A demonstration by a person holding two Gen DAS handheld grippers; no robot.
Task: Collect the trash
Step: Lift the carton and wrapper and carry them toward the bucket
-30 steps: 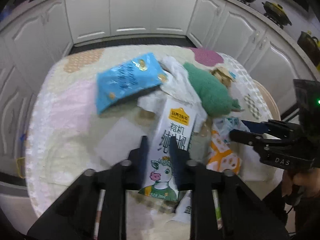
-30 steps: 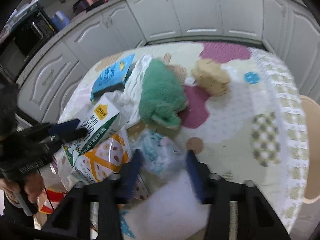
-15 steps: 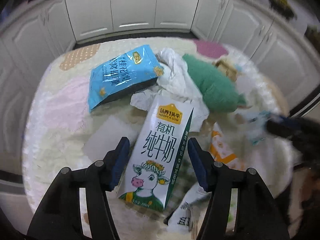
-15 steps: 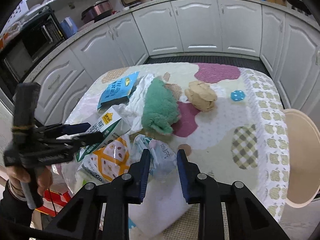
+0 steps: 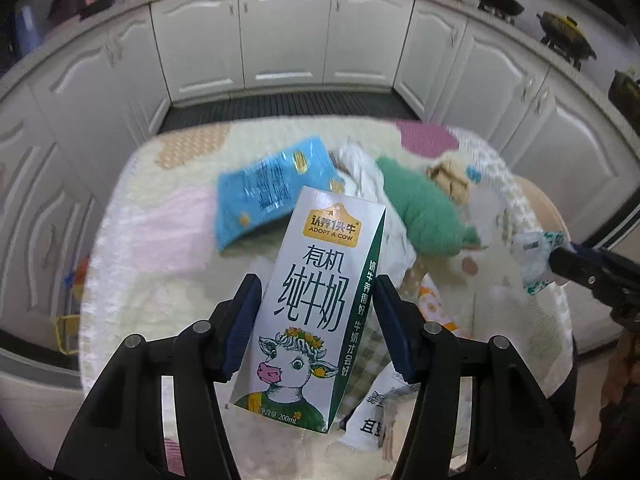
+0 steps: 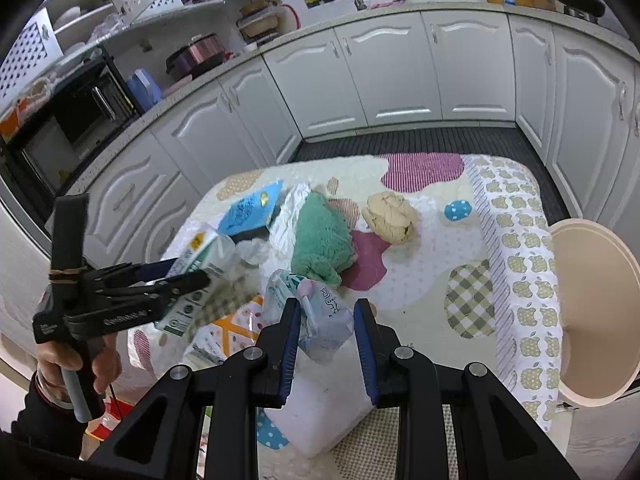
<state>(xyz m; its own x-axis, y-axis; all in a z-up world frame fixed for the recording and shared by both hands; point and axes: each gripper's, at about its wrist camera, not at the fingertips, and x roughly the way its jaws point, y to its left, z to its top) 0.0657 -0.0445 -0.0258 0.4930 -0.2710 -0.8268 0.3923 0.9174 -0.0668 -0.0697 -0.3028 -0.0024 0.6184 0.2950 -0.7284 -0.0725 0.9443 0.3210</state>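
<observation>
My left gripper (image 5: 316,300) is shut on a white and green milk carton (image 5: 308,304) and holds it above the table; it also shows in the right wrist view (image 6: 192,280). My right gripper (image 6: 326,316) is shut on a crumpled plastic wrapper (image 6: 316,312), lifted off the table; the wrapper shows at the right in the left wrist view (image 5: 532,252). A blue snack packet (image 5: 272,192), white crumpled paper (image 6: 288,216) and an orange patterned bag (image 6: 232,328) lie on the table.
A green cloth (image 6: 320,236) and a beige cloth (image 6: 390,218) lie on the patterned tablecloth (image 6: 512,240). A beige bin (image 6: 592,320) stands at the table's right edge. White cabinets (image 6: 400,76) line the walls.
Both grippers have risen from the table. The left lifted the milk carton up, and the right lifted the plastic wrapper it closed on.
</observation>
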